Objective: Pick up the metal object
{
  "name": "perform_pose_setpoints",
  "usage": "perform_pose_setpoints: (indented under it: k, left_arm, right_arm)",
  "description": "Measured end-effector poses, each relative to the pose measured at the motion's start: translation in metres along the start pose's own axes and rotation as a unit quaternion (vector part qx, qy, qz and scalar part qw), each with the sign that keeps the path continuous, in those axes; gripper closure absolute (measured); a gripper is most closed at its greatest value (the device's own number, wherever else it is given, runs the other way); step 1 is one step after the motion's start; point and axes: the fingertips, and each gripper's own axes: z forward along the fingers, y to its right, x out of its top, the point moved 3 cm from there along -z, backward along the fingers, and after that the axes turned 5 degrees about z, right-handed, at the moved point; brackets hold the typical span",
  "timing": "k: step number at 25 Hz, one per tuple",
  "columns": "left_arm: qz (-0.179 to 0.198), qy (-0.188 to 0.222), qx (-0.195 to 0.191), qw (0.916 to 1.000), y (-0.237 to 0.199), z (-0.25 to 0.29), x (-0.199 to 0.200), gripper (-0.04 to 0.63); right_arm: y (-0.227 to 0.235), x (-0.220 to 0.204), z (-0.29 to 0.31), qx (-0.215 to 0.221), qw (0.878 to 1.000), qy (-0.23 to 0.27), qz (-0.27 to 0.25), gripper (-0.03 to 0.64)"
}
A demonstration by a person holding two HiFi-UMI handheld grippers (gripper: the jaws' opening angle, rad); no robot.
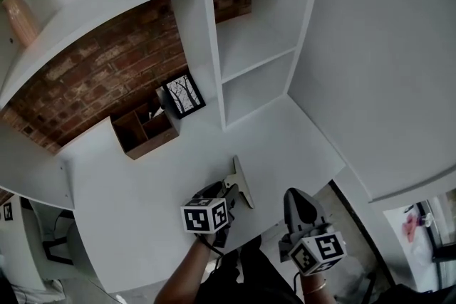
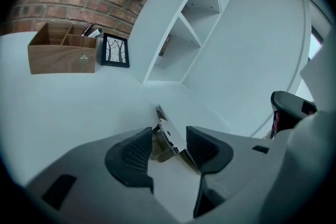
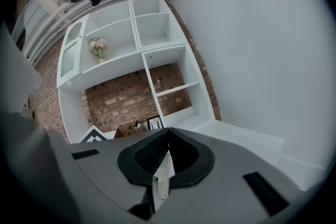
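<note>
We held the left gripper (image 2: pixel 169 140) with jaws spread around the metal object (image 1: pixel 242 180), which lay on the desk (image 1: pixel 142 181), unpinched and not yet lifted, while the right gripper (image 3: pixel 167 153) hung pressed together, empty.

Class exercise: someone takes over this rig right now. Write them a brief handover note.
Left gripper: open, its jaws on either side of the metal object, which lies on the white desk near the front edge.
Right gripper: shut, empty, held clear to the right.
Done: left gripper lined up on the object.
Left: close the jaws, then lift.
</note>
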Motion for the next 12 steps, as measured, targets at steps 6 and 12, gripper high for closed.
perform_pose_setpoints:
  k: [6,12]
  left_arm:
    - [-0.041,-0.002,0.006,0.9991,-0.002,0.010,-0.002,0.396]
    - [-0.055,-0.010,0.015,0.9983,-0.001,0.018,-0.004,0.416]
  right_arm:
    - [0.009,-0.009,0.018,0.023,0.999,-0.034,-0.007,0.612]
    - [0.010,-0.013,0.030,0.049,0.998,-0.043,-0.005,0.612]
